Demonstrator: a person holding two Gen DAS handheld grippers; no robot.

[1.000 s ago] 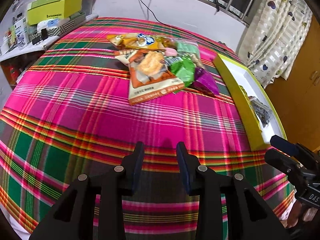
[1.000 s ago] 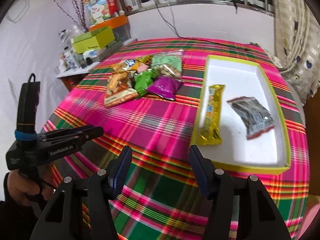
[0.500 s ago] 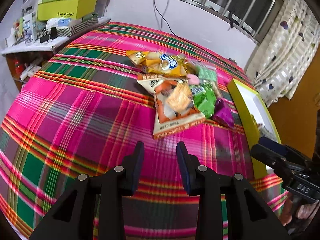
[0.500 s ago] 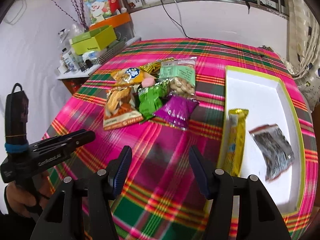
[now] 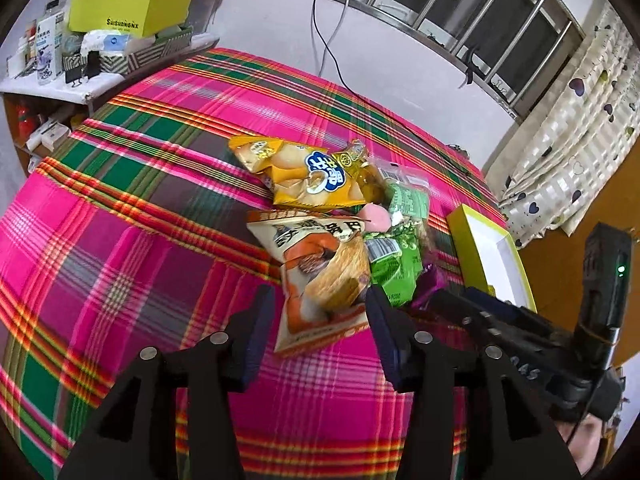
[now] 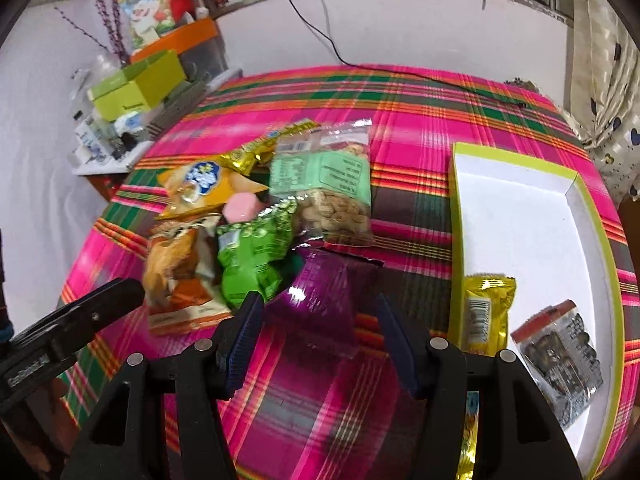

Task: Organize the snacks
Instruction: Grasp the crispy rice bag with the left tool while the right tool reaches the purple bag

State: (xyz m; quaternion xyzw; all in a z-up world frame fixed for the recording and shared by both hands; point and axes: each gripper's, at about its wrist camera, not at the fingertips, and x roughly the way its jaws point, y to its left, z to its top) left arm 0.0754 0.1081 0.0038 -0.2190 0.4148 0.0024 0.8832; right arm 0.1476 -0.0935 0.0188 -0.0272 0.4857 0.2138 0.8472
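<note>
While two packets already lie in the white tray (image 6: 520,208) at right, the remaining snacks sit heaped at the centre of the plaid tablecloth (image 5: 120,264). Right gripper (image 6: 318,336): fingers wide, straddling the near end of the purple packet (image 6: 324,300), apparently lined up to pick it. Left gripper (image 5: 320,328): fingers wide, empty, framing the orange packet (image 5: 320,276). Green packet (image 6: 252,256) lies between them; peanut bag (image 6: 332,184) and yellow packet (image 5: 308,176) farther back.
</note>
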